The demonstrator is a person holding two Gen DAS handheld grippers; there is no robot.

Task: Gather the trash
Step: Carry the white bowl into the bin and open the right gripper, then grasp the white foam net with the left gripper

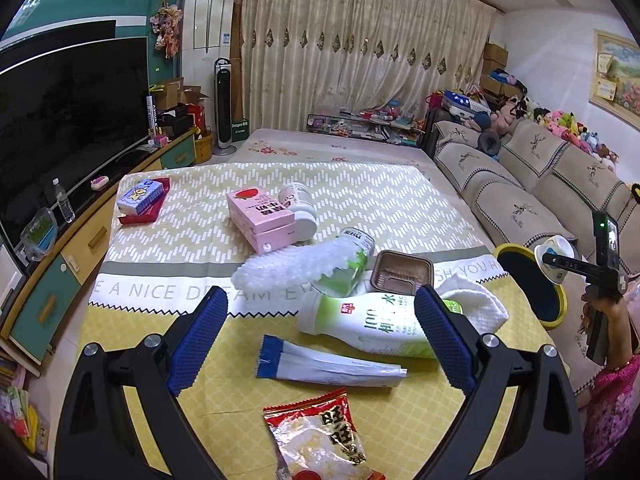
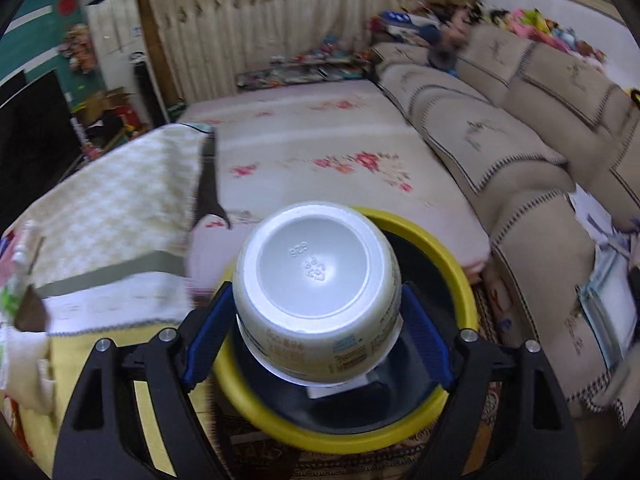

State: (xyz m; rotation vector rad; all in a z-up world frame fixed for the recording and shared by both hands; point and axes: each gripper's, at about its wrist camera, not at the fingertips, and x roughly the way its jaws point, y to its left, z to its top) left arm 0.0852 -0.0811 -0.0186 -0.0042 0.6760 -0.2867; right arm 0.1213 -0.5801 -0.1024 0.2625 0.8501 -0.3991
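Over the yellow-rimmed bin (image 2: 460, 264), lined in black and with a pale scrap at its bottom, the right tongs (image 2: 316, 332) grasp a white paper cup (image 2: 320, 280) by its sides, base facing the camera. Only the left wrist view shows the worktop (image 1: 200, 360) litter: a green-and-white bottle (image 1: 372, 328) lying between the released left tongs (image 1: 320, 340), a blue-ended sachet (image 1: 320, 364), a red snack bag (image 1: 320, 436), a brown tray (image 1: 402, 272) and a pink carton (image 1: 260, 216).
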